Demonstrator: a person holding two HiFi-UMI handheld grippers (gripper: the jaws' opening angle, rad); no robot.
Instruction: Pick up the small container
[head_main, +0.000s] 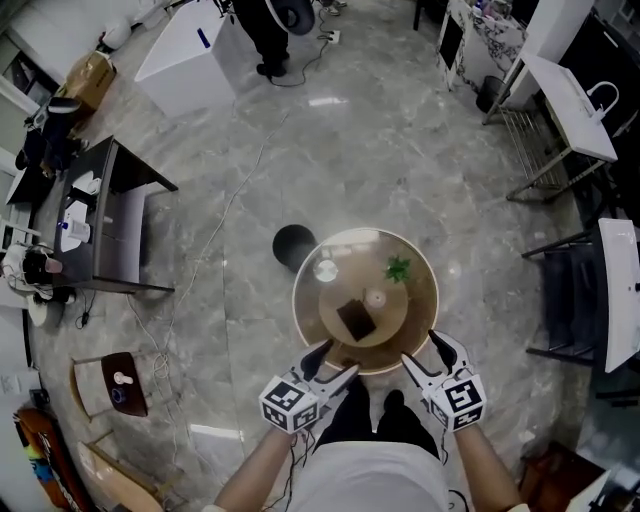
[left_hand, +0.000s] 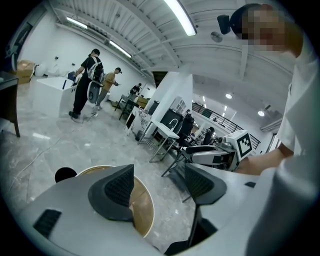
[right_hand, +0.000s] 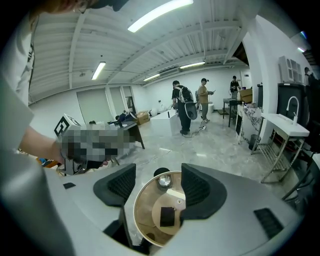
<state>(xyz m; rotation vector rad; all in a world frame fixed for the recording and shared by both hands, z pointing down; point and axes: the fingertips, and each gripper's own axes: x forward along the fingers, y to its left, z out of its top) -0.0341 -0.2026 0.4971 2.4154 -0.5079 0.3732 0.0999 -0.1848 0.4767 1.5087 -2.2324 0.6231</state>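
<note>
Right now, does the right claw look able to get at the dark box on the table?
Probably yes. The right claw is open and empty at the near rim of the table. The box lies on the near side of the table, with nothing standing between the two.

Two grippers, the left gripper (head_main: 338, 358) and the right gripper (head_main: 420, 348), each with one marker cube (head_main: 290, 400). One round table (head_main: 425, 300) bears one wooden disc (head_main: 335, 300); on these are one dark square block (head_main: 355, 318), one small pale container (head_main: 375, 298), one green sprig (head_main: 398, 268) and one shiny cup (head_main: 326, 268). One black round object (head_main: 292, 243) lies on the floor. Two people (right_hand: 181, 107) stand side by side at the back.
</note>
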